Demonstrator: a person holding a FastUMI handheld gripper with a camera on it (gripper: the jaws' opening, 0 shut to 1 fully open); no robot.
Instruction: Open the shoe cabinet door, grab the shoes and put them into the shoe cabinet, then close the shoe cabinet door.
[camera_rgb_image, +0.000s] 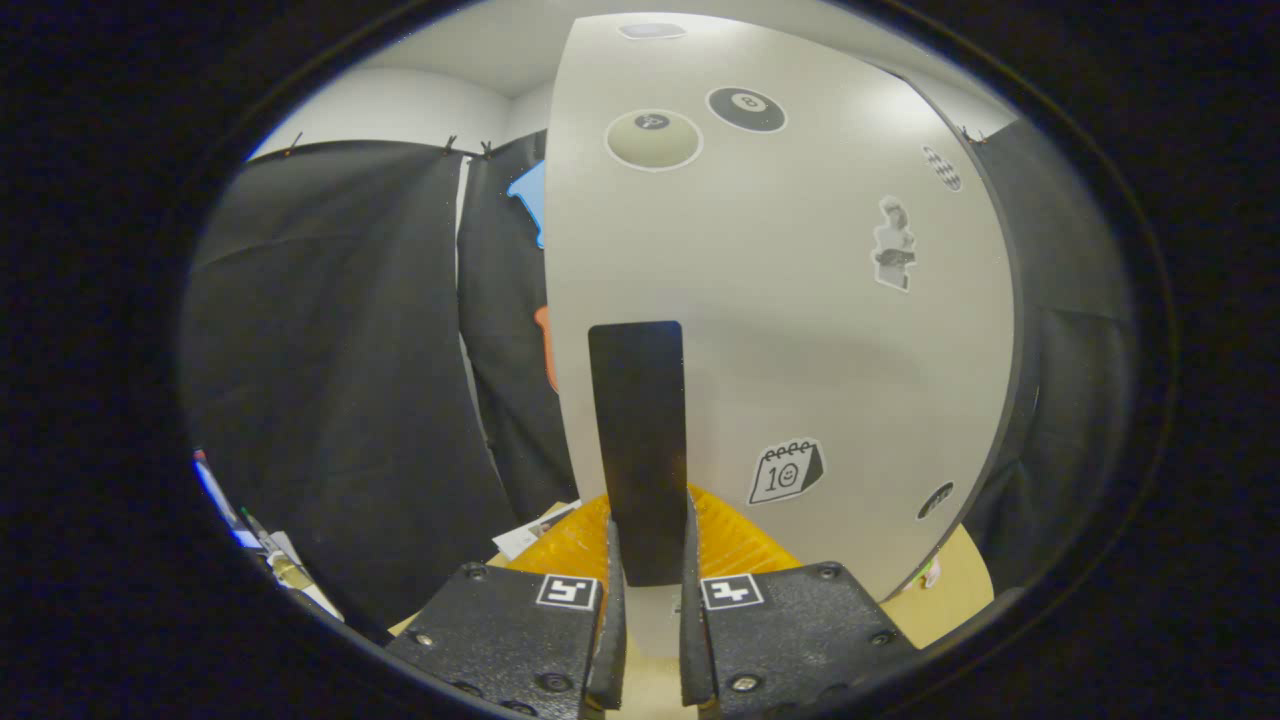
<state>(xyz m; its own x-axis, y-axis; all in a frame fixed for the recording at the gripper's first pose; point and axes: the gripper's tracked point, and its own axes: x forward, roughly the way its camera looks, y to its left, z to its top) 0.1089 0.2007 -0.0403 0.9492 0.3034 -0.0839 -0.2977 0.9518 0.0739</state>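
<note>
A white shoe cabinet door (800, 300) with several stickers fills the space ahead of the fingers. Its tall black handle (637, 440) stands upright on the door's left part, near the door's left edge. My gripper (648, 600) is shut on the lower end of that handle, one finger pressing on each side. No shoes are seen.
An orange ribbed thing (735, 545) lies low behind the handle, on a light wooden floor (950, 600). Black cloth walls (340, 380) hang to the left and right of the cabinet. Papers and small items (270, 560) lie at the lower left.
</note>
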